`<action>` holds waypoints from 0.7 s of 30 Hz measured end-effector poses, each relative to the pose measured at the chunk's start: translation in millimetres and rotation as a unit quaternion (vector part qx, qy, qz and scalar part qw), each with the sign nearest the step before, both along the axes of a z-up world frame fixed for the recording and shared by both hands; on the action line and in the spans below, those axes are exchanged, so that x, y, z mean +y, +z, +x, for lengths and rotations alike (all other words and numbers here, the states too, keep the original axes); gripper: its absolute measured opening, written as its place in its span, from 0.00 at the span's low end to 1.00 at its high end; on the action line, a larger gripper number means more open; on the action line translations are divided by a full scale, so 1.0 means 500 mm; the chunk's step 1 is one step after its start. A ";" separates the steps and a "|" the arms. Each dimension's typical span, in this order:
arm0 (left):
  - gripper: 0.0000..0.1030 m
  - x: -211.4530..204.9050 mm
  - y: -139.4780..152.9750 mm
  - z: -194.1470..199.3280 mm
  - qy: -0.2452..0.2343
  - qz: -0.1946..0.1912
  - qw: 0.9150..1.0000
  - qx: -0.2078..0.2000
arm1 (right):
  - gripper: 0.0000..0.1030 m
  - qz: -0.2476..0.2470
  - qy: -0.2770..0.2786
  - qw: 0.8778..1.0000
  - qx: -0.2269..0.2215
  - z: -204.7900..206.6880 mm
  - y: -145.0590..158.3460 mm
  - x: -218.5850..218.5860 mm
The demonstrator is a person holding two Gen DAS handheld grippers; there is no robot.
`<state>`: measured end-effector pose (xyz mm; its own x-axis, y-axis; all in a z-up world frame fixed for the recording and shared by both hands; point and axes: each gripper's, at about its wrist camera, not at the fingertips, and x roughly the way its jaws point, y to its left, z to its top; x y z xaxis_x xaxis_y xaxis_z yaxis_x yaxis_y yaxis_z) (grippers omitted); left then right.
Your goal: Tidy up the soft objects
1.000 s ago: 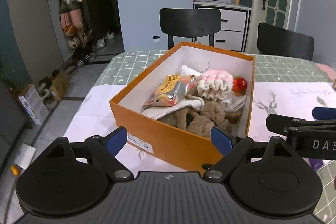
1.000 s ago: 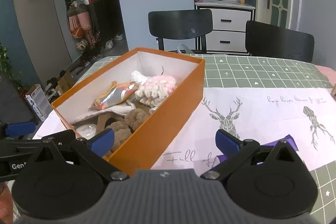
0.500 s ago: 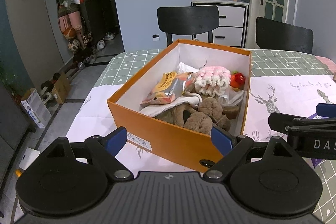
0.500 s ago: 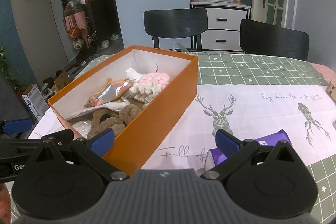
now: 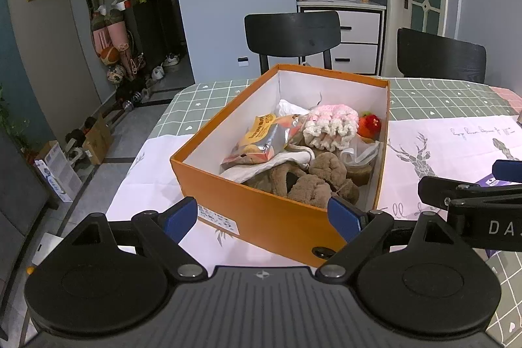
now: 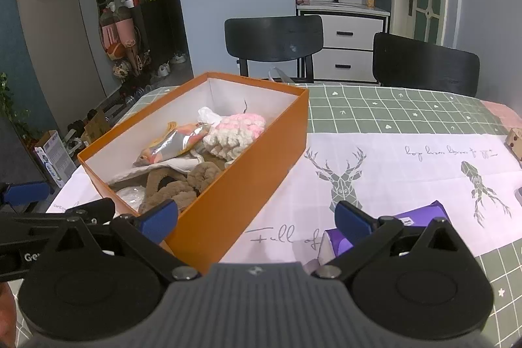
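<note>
An open orange box [image 5: 261, 217] [image 6: 248, 165] stands on the table. It holds a brown plush piece [image 5: 313, 181] [image 6: 176, 185], a pink and cream knitted piece [image 5: 329, 126] [image 6: 235, 132], a foil snack bag [image 5: 264, 139] [image 6: 173, 145], white cloth [image 5: 261, 167] and a red soft toy [image 5: 370, 123]. My left gripper [image 5: 262, 216] is open and empty, just short of the box's near wall. My right gripper [image 6: 256, 216] is open and empty, near the box's right corner. A purple pack [image 6: 411, 227] lies behind the right fingertip [image 6: 352, 217].
The table carries a green checked cloth [image 6: 391, 110] and a white deer-print mat [image 6: 375, 172]. Two black chairs [image 5: 293, 35] [image 5: 440, 54] stand at the far side. A small wooden block [image 6: 514, 141] lies at the right edge. The floor drops off left of the table.
Both grippers have drawn back and risen a little, so the box looks smaller and farther away. More of the purple pack shows. Both stay open and empty.
</note>
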<state>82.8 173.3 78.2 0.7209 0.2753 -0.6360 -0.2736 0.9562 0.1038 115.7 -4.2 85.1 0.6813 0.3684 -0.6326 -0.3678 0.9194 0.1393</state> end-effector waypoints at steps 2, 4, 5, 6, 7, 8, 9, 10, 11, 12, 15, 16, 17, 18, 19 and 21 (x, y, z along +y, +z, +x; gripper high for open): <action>1.00 -0.001 0.000 -0.001 0.000 0.000 1.000 0.000 | 0.97 0.001 -0.001 1.000 0.000 0.000 0.000 -0.002; 1.00 -0.001 0.000 -0.001 0.000 0.000 1.000 0.001 | 0.97 0.001 -0.001 1.000 0.001 0.000 -0.001 -0.003; 1.00 -0.001 0.000 -0.001 0.000 0.000 1.000 0.001 | 0.97 0.001 -0.002 1.000 0.001 -0.001 -0.001 -0.003; 1.00 -0.001 0.000 -0.001 0.000 0.001 1.000 0.001 | 0.97 0.001 -0.002 1.000 0.002 -0.001 -0.002 -0.004; 1.00 -0.002 -0.001 -0.001 0.000 0.002 1.000 0.001 | 0.97 0.001 -0.003 1.000 0.002 -0.002 -0.003 -0.004; 1.00 -0.003 -0.001 0.000 0.000 0.003 1.000 0.002 | 0.97 0.001 -0.003 1.000 0.002 -0.002 -0.003 -0.004; 1.00 -0.004 -0.002 -0.001 0.000 0.005 1.000 0.003 | 0.97 0.001 -0.003 1.000 0.003 -0.003 -0.004 -0.005; 1.00 -0.005 -0.003 -0.002 0.000 0.006 1.000 0.002 | 0.97 0.001 -0.003 1.000 0.003 -0.003 -0.005 -0.005; 1.00 -0.005 -0.002 -0.003 0.000 0.006 1.000 0.002 | 0.97 0.002 -0.003 1.000 0.004 -0.004 -0.006 -0.006; 1.00 -0.006 -0.002 -0.004 0.000 0.006 1.000 0.002 | 0.97 0.002 -0.003 1.000 0.004 -0.003 -0.006 -0.005; 1.00 -0.006 -0.003 -0.004 0.000 0.006 1.000 0.002 | 0.97 0.001 -0.004 1.000 0.002 -0.004 -0.005 -0.006; 1.00 -0.005 -0.003 -0.004 0.000 0.007 1.000 0.002 | 0.97 0.001 -0.004 1.000 0.002 -0.005 -0.005 -0.007; 1.00 -0.005 -0.003 -0.004 0.000 0.007 1.000 0.002 | 0.97 0.000 -0.004 1.000 0.001 -0.006 -0.004 -0.007; 1.00 -0.006 -0.003 -0.005 0.000 0.008 1.000 0.001 | 0.97 0.000 -0.004 1.000 0.000 -0.007 -0.004 -0.007; 1.00 -0.007 -0.002 -0.005 0.000 0.009 1.000 0.001 | 0.97 0.000 -0.005 1.000 -0.001 -0.008 -0.005 -0.007; 1.00 -0.009 -0.001 -0.008 0.001 0.012 1.000 0.001 | 0.97 -0.001 -0.005 1.000 -0.001 -0.009 -0.005 -0.007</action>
